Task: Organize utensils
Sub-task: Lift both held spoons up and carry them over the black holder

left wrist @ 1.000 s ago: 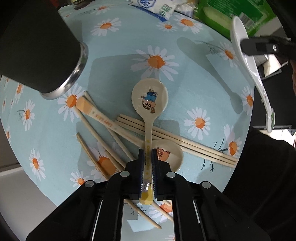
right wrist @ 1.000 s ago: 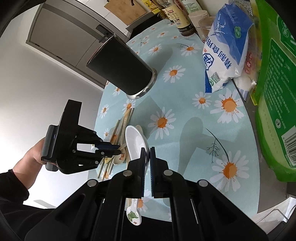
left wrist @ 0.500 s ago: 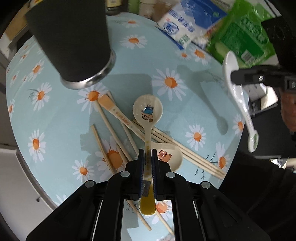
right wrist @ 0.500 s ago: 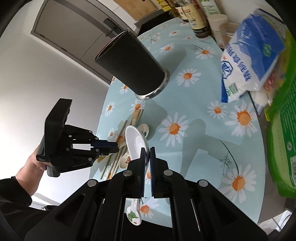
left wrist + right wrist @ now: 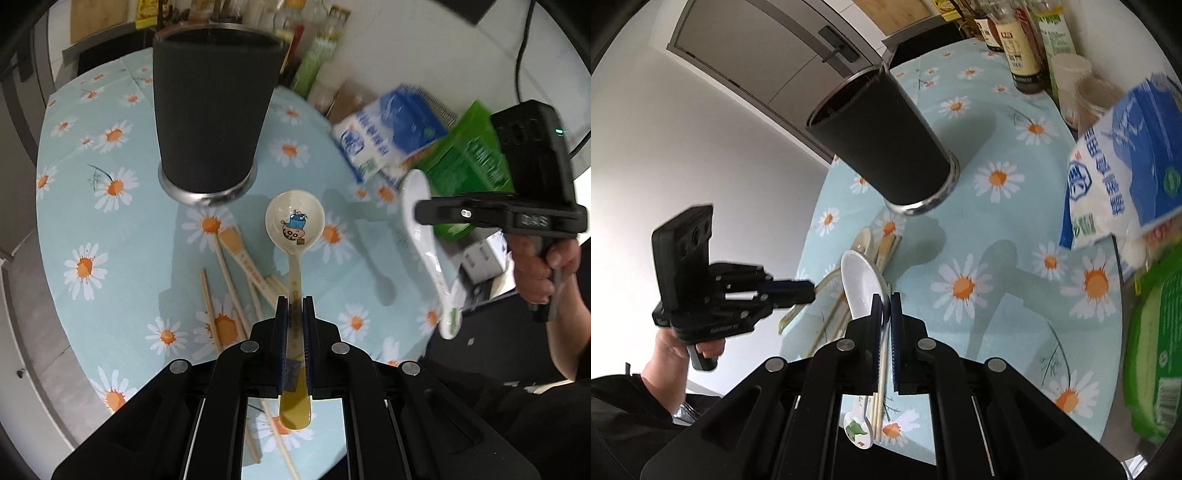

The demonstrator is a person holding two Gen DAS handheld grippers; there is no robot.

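My left gripper (image 5: 294,301) is shut on the handle of a cream cartoon spoon (image 5: 294,225) and holds it above the table, bowl pointing at the black cup (image 5: 212,122). My right gripper (image 5: 885,297) is shut on a white spoon (image 5: 862,288), also lifted; it shows in the left wrist view (image 5: 424,236). The black cup (image 5: 882,147) stands upright with a steel base. Several wooden chopsticks (image 5: 236,280) lie on the daisy tablecloth (image 5: 122,229) below the spoons. The left gripper shows in the right wrist view (image 5: 809,286).
A blue-white bag (image 5: 391,133) and a green package (image 5: 469,162) lie at the table's right side. Sauce bottles (image 5: 1019,48) and paper cups (image 5: 1071,74) stand at the far edge. A cabinet door (image 5: 798,48) is behind the table.
Both grippers rose and tilted up with their spoons. The cartoon spoon is lifted off the chopsticks toward the black cup, which now appears upright and closer.
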